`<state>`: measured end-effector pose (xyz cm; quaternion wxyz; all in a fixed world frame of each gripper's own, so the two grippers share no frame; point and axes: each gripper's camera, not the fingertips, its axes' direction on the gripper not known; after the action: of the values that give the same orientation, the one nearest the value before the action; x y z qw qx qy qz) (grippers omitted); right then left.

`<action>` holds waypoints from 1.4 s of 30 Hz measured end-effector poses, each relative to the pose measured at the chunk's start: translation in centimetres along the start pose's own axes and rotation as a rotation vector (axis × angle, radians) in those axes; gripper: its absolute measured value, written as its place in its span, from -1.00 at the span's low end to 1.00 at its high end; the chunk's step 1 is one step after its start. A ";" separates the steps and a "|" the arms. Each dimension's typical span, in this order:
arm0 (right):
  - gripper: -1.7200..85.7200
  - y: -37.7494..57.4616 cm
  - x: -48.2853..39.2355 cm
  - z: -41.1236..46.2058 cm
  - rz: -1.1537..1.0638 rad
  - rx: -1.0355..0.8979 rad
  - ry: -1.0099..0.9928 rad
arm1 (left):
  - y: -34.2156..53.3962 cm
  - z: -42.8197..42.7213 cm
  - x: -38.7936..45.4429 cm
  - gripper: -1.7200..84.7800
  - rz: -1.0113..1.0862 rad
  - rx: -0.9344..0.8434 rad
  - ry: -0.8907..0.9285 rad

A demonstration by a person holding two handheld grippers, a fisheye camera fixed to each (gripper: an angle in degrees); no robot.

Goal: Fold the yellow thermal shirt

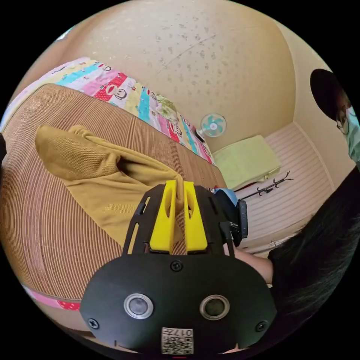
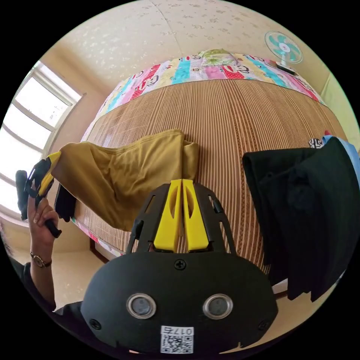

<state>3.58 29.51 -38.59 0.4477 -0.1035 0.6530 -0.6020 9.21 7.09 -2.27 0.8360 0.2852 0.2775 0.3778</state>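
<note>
2 tongs, left tongs (image 1: pixel 180 187) and right tongs (image 2: pixel 182 185), pinch the yellow shirt (image 2: pixel 131 168).

Yellow thermal shirt (image 1: pixel 93 176) (image 2: pixel 123 176): mustard, ribbed knit, rumpled and partly doubled over. Lies on the bed (image 1: pixel 41 232) (image 2: pixel 232 123) near its front edge, one end lifted clear.

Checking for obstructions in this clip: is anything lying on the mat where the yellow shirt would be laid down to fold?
Nothing visible lies there. The yellow shirt hangs between both grippers, left gripper and right gripper, over bare mat. The black clothes lie apart from it, near the mat's edge.
</note>
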 end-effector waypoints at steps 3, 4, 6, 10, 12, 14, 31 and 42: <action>-0.93 2.0 5.8 -0.8 0.067 -0.061 0.052 | 1.3 8.3 4.0 -0.86 0.070 -0.153 0.128; -0.92 2.6 7.9 -1.0 0.081 -0.075 0.041 | 2.2 11.0 4.8 -0.84 0.073 -0.214 0.170; -0.91 3.2 10.5 -1.3 0.095 -0.076 -0.023 | 3.4 13.3 5.7 -0.77 0.079 -0.271 0.237; -0.78 2.8 15.3 -2.0 0.138 -0.040 -0.220 | 5.4 9.7 3.6 -0.72 -0.034 -0.149 0.208; -0.73 2.3 17.3 -2.0 0.192 -0.013 -0.305 | 6.7 6.9 0.7 -0.69 -0.166 -0.090 0.057; -0.70 2.0 19.3 -1.8 0.254 0.007 -0.389 | 8.2 5.0 -2.8 -0.63 -0.323 -0.077 -0.082; -0.55 8.8 23.4 10.3 0.848 0.059 -1.155 | 9.4 -0.8 -5.7 -0.83 -0.607 -0.117 0.391; -0.79 -2.5 -11.3 3.1 0.137 -0.098 -1.211 | -0.5 -32.8 -6.9 -0.82 -0.328 0.061 0.220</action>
<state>11.33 34.35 -30.83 0.7719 -0.4056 0.3146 -0.3751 -16.68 10.12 -23.33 0.8420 0.2183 0.4214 0.2566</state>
